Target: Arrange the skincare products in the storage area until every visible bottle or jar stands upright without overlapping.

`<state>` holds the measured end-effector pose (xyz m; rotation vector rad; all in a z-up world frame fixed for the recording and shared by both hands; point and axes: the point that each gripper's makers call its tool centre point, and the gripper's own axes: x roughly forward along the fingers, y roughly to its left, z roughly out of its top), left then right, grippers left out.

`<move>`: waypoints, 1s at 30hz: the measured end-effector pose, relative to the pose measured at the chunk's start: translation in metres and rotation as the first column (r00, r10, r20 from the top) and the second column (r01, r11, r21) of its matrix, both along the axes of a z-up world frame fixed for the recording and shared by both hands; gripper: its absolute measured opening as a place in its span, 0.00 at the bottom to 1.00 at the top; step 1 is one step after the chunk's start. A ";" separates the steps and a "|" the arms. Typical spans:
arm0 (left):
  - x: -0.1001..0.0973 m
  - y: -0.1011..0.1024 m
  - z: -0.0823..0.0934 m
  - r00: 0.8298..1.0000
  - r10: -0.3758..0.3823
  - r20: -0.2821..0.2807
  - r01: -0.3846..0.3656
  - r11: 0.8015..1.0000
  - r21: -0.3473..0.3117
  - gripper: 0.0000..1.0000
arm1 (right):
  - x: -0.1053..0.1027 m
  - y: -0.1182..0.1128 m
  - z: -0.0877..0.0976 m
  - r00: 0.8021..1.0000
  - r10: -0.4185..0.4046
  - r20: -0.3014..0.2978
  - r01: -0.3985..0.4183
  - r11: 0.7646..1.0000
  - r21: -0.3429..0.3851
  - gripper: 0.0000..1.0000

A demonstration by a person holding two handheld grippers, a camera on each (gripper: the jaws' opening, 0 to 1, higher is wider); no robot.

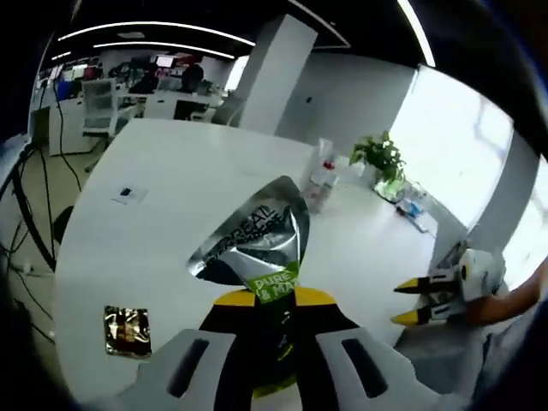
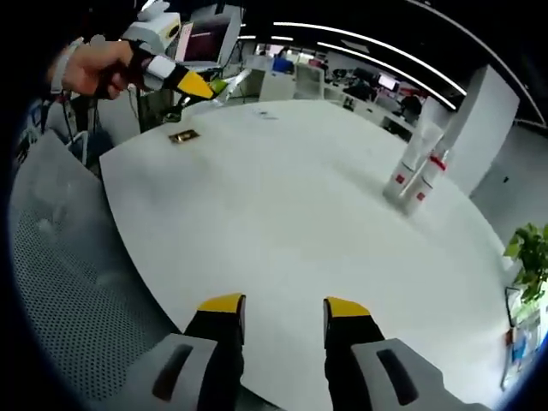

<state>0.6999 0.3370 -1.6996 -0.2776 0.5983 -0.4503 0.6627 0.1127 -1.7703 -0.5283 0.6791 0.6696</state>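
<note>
Open-plan office; a large white table (image 2: 282, 197) fills the foreground. The left gripper (image 1: 276, 301), jaws closed, clamps a silver skincare tube (image 1: 257, 240) with a green label, holding it lifted above the near part of the table. A small gold sachet (image 1: 128, 330) lies flat on the table to its left. Far across the table stand two white bottles (image 2: 417, 175) with red labels, close together. A potted plant (image 1: 381, 163) stands farther right. The right gripper (image 2: 282, 310) hovers over the near table edge, jaws parted and holding nothing.
</note>
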 end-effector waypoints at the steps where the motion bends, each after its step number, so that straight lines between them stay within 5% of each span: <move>1: -0.002 -0.002 0.001 1.000 -0.005 0.001 0.005 1.000 -0.005 0.07 | 0.000 0.001 0.002 1.000 0.001 0.005 -0.001 1.000 0.008 0.33; 5: -0.025 -0.019 0.002 1.000 -0.022 0.004 0.023 0.999 -0.035 0.07 | 0.001 0.004 0.007 1.000 0.000 0.020 -0.001 0.999 0.032 0.34; 11: -0.054 -0.036 -0.006 0.999 -0.039 -0.016 0.037 0.996 -0.077 0.07 | 0.000 0.026 0.039 1.000 -0.013 0.019 0.008 0.967 0.256 0.36; 15: -0.070 -0.043 -0.011 0.999 -0.046 -0.021 0.044 0.996 -0.082 0.07 | -0.014 0.056 0.064 0.995 0.015 -0.102 0.035 0.881 0.473 0.40; 18: -0.078 -0.050 -0.014 0.999 -0.051 -0.018 0.050 0.996 -0.079 0.07 | -0.040 0.094 0.080 0.965 0.142 -0.220 0.025 0.787 0.617 0.47; 19: -0.079 -0.052 -0.014 0.999 -0.050 -0.017 0.049 0.996 -0.078 0.07 | -0.045 0.101 0.081 0.960 0.163 -0.227 0.015 0.781 0.625 0.51; 21: -0.079 -0.054 -0.011 1.000 -0.029 -0.013 0.027 0.994 -0.109 0.08 | -0.060 0.116 0.076 0.926 0.219 -0.306 0.023 0.779 0.627 0.51; 25: -0.075 -0.062 -0.001 1.000 -0.019 0.007 0.020 0.989 -0.148 0.08 | -0.075 0.129 0.062 0.894 0.266 -0.361 -0.010 0.818 0.576 0.47; 30: -0.074 -0.073 0.006 0.997 -0.070 0.037 0.075 0.989 -0.131 0.08 | -0.073 0.134 0.060 0.893 0.265 -0.364 -0.018 0.829 0.559 0.36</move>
